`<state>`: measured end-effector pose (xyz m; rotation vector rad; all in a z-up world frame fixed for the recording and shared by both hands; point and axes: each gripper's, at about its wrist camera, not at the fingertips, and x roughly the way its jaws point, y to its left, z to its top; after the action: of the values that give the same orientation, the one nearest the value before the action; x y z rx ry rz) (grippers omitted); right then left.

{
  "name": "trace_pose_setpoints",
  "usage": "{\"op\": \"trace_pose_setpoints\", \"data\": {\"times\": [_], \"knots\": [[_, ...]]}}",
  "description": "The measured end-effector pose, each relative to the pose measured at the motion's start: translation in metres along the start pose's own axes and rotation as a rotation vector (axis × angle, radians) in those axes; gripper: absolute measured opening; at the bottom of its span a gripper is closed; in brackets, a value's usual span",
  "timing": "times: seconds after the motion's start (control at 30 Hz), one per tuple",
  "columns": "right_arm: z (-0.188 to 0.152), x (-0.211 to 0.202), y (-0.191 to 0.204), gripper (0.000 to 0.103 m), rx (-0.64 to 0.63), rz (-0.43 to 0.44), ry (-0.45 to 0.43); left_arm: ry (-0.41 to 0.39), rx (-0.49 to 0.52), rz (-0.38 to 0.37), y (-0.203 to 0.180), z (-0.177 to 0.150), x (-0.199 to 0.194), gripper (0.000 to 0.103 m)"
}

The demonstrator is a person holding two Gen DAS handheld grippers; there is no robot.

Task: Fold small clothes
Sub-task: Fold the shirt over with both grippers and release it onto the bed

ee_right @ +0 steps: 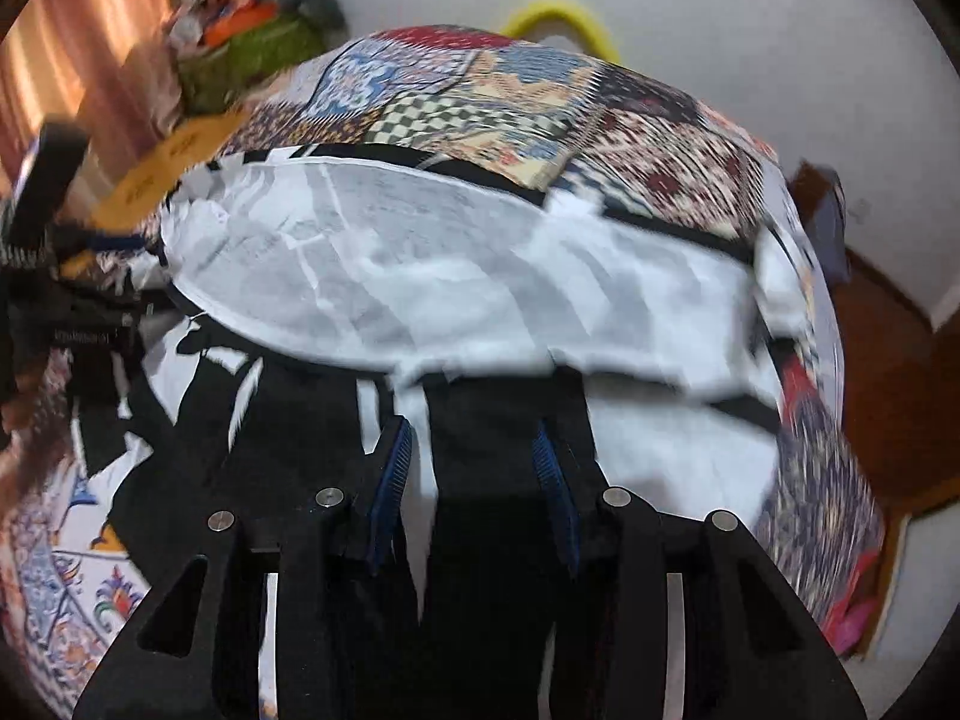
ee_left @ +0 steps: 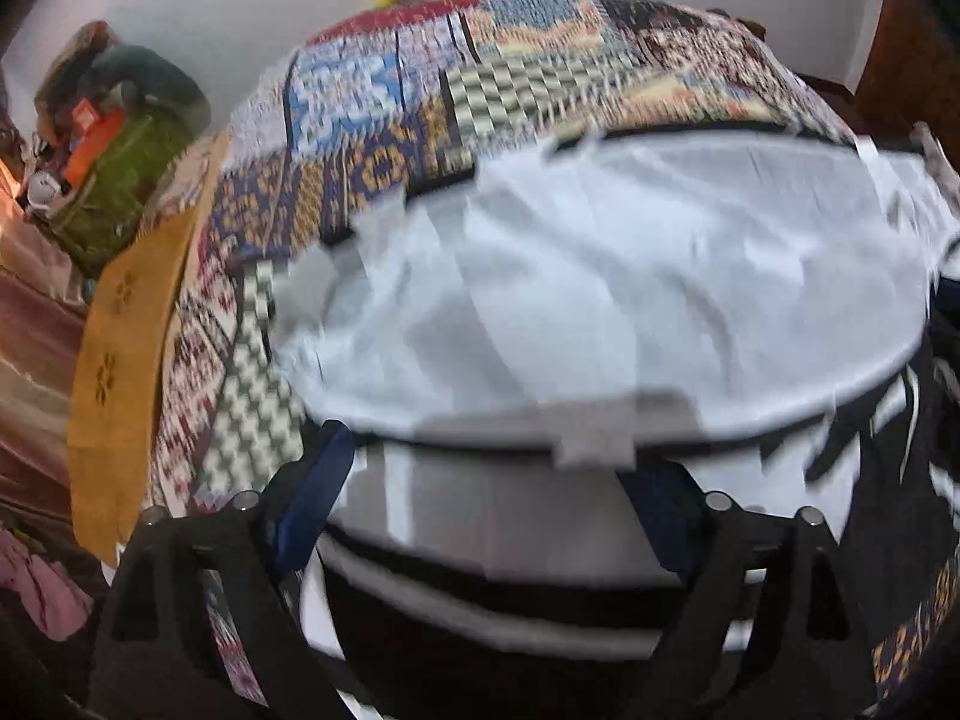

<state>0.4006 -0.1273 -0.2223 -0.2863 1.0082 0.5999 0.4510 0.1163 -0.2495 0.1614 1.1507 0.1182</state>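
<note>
Lying across the middle of both frames, the black-and-white garment [ee_left: 630,300] shows its pale inner side folded over, with black edging and a jagged black-and-white print toward the lower part; no readable label appears on it. It rests on a patchwork-print bedcover [ee_left: 420,120]. The left gripper [ee_left: 486,480] has its blue-padded fingers [ee_left: 312,492] spread wide, with cloth lying between them. The right gripper [ee_right: 474,468] also stands apart, dark fabric between its pads. At the left edge of the right view, small white lettering on a black part is too blurred to read. A yellow ring [ee_right: 564,18] sits at upper centre, a green bag [ee_left: 126,180] at upper left.
</note>
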Motion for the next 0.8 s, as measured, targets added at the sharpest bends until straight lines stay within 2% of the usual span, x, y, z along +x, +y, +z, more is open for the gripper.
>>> {"op": "trace_pose_setpoints", "data": {"times": [0.13,0.2,0.33,0.47,0.53,0.6,0.7,0.8], "knots": [[0.04,0.017,0.0,0.039,-0.009,-0.015,0.008,-0.024,-0.044,0.062,0.021,0.041,0.001,0.089],[0.056,0.015,-0.008,0.039,0.048,-0.032,-0.037,-0.079,-0.106,0.099,0.038,0.059,-0.01,0.089],[0.069,-0.015,-0.031,0.039,0.207,-0.026,-0.193,-0.15,-0.196,0.096,0.07,0.065,-0.038,0.089],[0.053,-0.041,-0.034,0.039,0.217,-0.012,-0.233,-0.133,-0.231,0.064,0.09,0.041,-0.049,0.089],[0.031,-0.054,-0.027,0.042,0.186,-0.026,-0.229,-0.092,-0.241,0.037,0.098,0.021,-0.047,0.089],[0.009,-0.062,-0.022,0.055,0.166,-0.045,-0.227,-0.045,-0.246,0.03,0.102,-0.004,-0.042,0.089],[-0.033,-0.067,-0.017,0.056,0.146,-0.087,-0.201,0.02,-0.244,-0.006,0.099,-0.041,-0.032,0.089],[-0.065,-0.065,-0.017,0.056,0.18,-0.08,-0.161,0.07,-0.251,-0.05,0.093,-0.073,-0.022,0.089]]}}
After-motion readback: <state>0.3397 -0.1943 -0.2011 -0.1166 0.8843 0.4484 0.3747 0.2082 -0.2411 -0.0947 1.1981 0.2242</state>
